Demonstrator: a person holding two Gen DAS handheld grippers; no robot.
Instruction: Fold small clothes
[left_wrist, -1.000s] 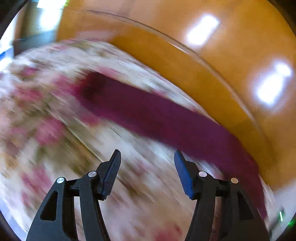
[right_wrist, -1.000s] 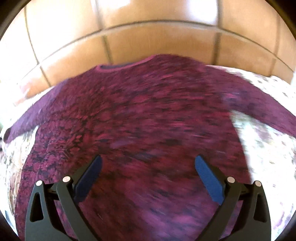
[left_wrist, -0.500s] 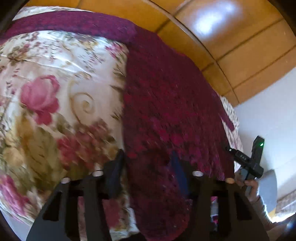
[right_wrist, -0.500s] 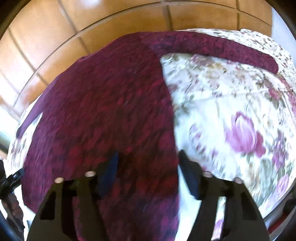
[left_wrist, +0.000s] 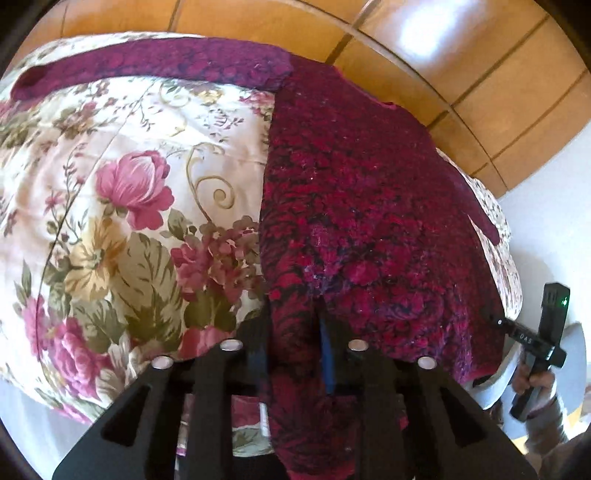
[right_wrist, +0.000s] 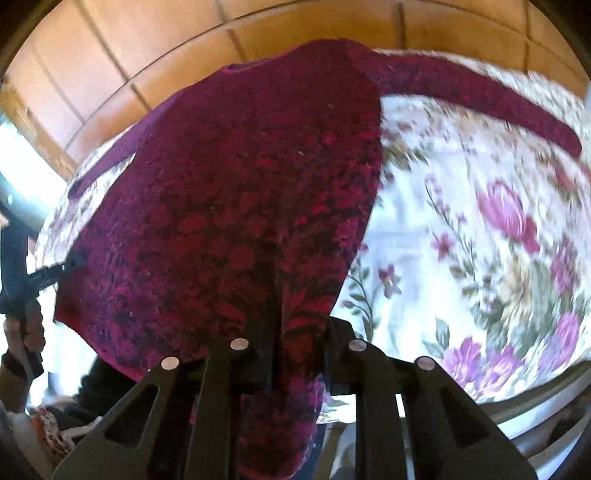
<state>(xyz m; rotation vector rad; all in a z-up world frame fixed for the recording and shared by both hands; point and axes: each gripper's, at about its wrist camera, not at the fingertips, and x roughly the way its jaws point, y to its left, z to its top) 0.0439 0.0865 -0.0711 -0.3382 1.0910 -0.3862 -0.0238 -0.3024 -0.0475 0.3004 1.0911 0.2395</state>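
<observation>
Bed with floral cover carries the sweater, spread flat with sleeves out to the sides and hem hanging off the near edge, likely laid out so it can be folded. Left gripper at one hem corner, right gripper at the other; both jaws narrow and closing with knit bunched between them, probably to lift the hem up toward the collar.

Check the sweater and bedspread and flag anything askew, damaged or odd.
Nothing stands out. The maroon sweater lies flat on the floral bedspread, sleeves spread sideways, no tears visible. Both grippers are closing on its near hem corners.
</observation>
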